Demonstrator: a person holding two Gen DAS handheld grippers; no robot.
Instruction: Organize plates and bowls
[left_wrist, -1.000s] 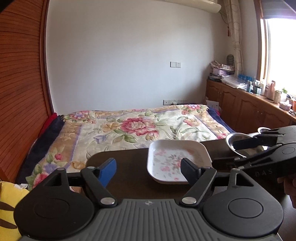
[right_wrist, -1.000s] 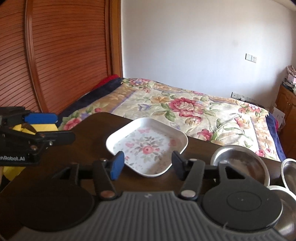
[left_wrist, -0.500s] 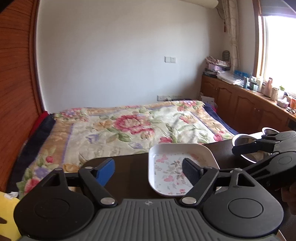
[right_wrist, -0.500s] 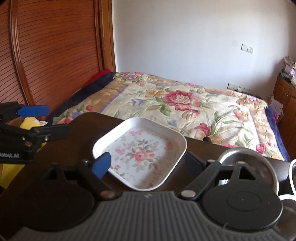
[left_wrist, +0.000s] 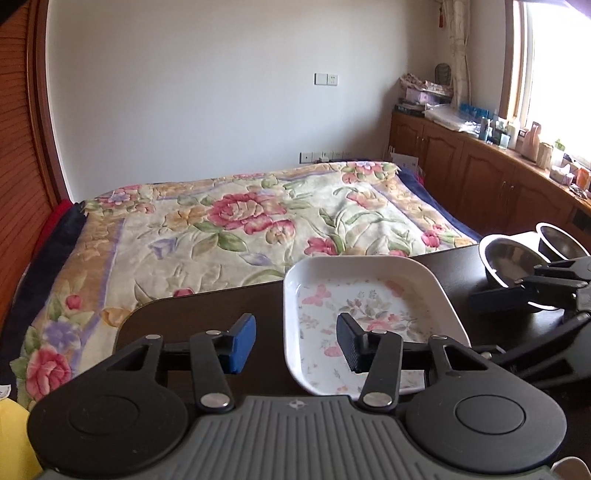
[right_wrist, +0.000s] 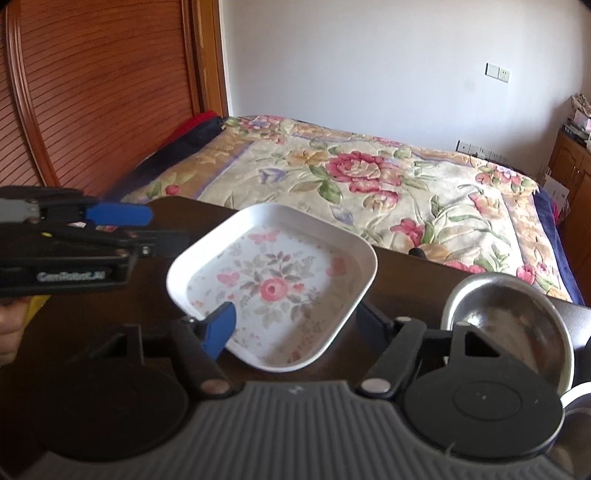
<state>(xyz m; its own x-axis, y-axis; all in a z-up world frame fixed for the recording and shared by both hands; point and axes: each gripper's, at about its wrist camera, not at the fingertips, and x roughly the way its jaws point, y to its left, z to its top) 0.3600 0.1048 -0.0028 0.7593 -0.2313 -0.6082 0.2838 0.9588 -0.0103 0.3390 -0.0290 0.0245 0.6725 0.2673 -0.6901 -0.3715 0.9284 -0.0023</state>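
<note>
A white square plate with a flower print (left_wrist: 369, 299) (right_wrist: 273, 284) lies on the dark wooden table (left_wrist: 207, 314). My left gripper (left_wrist: 295, 343) is open, with its near left edge between the fingers. My right gripper (right_wrist: 295, 325) is open wide, its fingers on either side of the plate's near corner, the right one partly hidden below the rim. A steel bowl (left_wrist: 509, 258) (right_wrist: 506, 325) stands right of the plate, with a second bowl (left_wrist: 557, 240) behind it.
The table's far edge meets a bed with a flowered quilt (left_wrist: 236, 221). A wooden slatted wardrobe (right_wrist: 92, 85) stands at the left, cabinets (left_wrist: 480, 170) at the right. Something yellow (left_wrist: 14, 435) sits at the near left.
My right gripper has opened wider and moved forward onto the plate's near corner. My left gripper has shifted closer to the plate's left edge and its jaws have narrowed a little.
</note>
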